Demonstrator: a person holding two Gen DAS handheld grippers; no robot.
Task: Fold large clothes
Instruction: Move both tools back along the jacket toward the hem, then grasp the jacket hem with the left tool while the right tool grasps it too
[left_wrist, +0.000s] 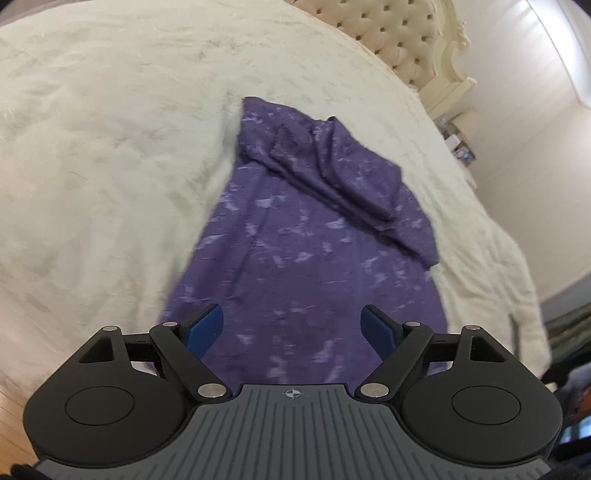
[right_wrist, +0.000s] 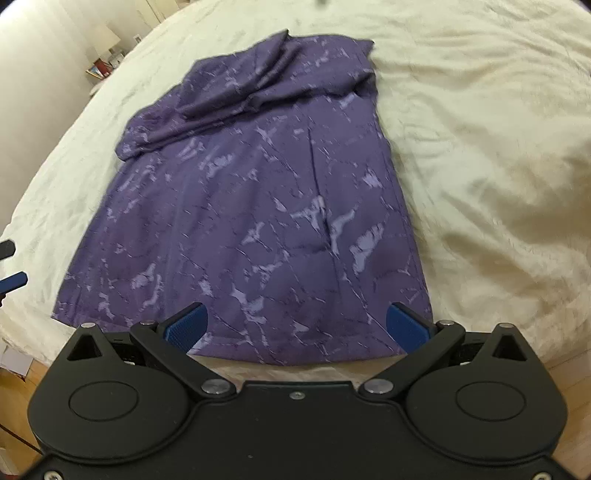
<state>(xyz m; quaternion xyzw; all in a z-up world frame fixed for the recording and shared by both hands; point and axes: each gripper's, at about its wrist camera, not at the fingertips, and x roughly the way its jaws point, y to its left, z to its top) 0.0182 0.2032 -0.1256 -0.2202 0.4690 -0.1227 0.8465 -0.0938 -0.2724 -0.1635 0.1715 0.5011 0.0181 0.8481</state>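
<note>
One large purple garment lies spread on a bed, its near hem running close to the bed's near edge. The cloth is a deep violet with a pale lilac marbled print, streaks and cracked veins scattered across it. It looks thin and smooth, with a faint sheen. Most of it lies flat in a long shape that widens toward the hem, and a single lengthwise crease runs down the right half in the right wrist view. At the far end a sleeve or upper part is folded back diagonally across the body, making a thicker band of soft ridges.

The bed carries a cream cover with a plush, slightly rumpled nap. Behind it in the left wrist view stands a tufted headboard, buttoned in a diamond pattern and framed in carved ivory.

The left claw hangs above the hem end with its blue ribbed pads spread apart and nothing between them. The right claw is likewise released, its pads wide above the hem's right portion, clear of the cloth. Both claws have matte black linkages with silver pivot pins.
</note>
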